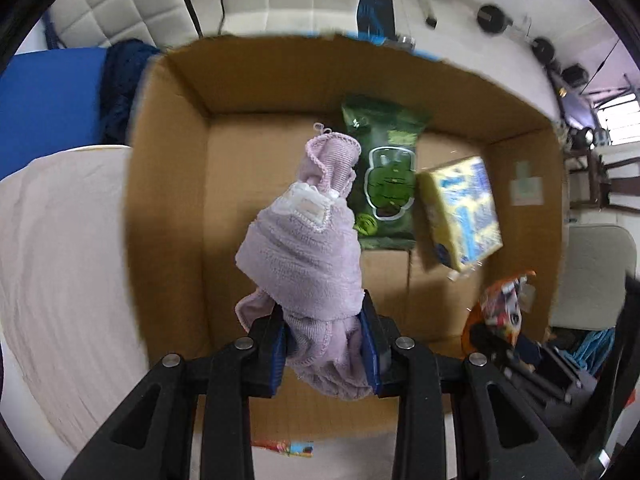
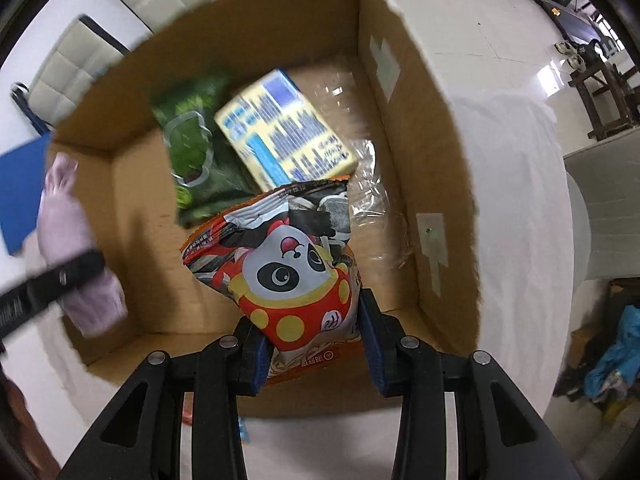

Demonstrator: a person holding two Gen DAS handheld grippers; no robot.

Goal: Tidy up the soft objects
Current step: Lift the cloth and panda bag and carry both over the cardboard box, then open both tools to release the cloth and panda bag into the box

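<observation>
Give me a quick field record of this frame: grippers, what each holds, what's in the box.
left gripper: shut on lilac cloth, held over the box
right gripper: shut on panda snack bag, over the box
cardboard box: open top, on white cloth
in box: green wipes pack, yellow sponge pack

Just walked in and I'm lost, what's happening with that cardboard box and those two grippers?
A person is packing soft items into the cardboard box. The left gripper is shut on a lilac cloth, held over the box. The right gripper is shut on a panda snack bag, also above the box. A green wipes pack and a yellow-blue pack already lie inside.
</observation>
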